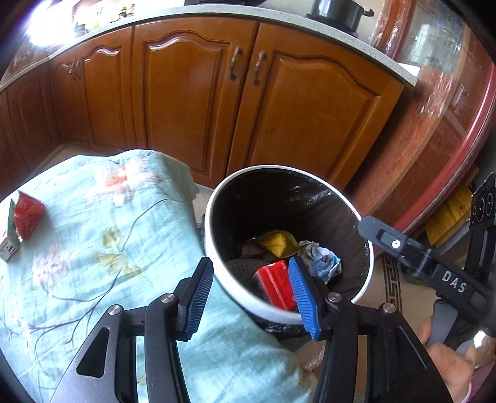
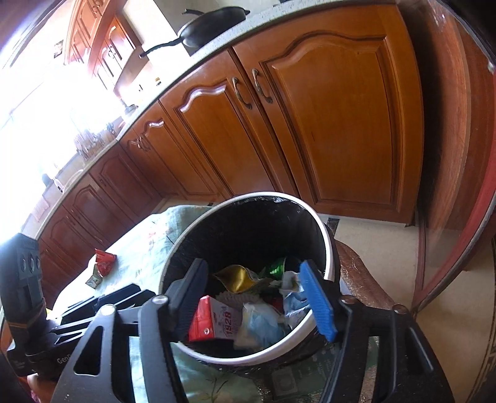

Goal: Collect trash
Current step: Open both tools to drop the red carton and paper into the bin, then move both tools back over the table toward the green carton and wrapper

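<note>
A white-rimmed trash bin (image 1: 217, 198) with a black liner stands beside the cloth-covered table; it also shows in the right wrist view (image 2: 329, 248). Inside lie a red-and-white carton (image 2: 214, 322), a gold wrapper (image 2: 237, 277), crumpled tissue (image 2: 260, 322) and a green foil piece (image 2: 276, 266). A red wrapper (image 1: 28, 218) and a small carton (image 1: 7, 248) lie on the table at far left; the wrapper also shows in the right wrist view (image 2: 104, 262). My left gripper (image 1: 251, 276) is open and empty over the bin's near rim. My right gripper (image 2: 252, 279) is open and empty above the bin.
The table carries a light-blue floral cloth (image 1: 102, 235). Brown wooden cabinets (image 1: 192, 102) with a pale countertop stand behind. A black pot (image 1: 336, 12) and a pan (image 2: 210, 26) sit on the counter. A glass-panelled door (image 1: 449, 102) is at right.
</note>
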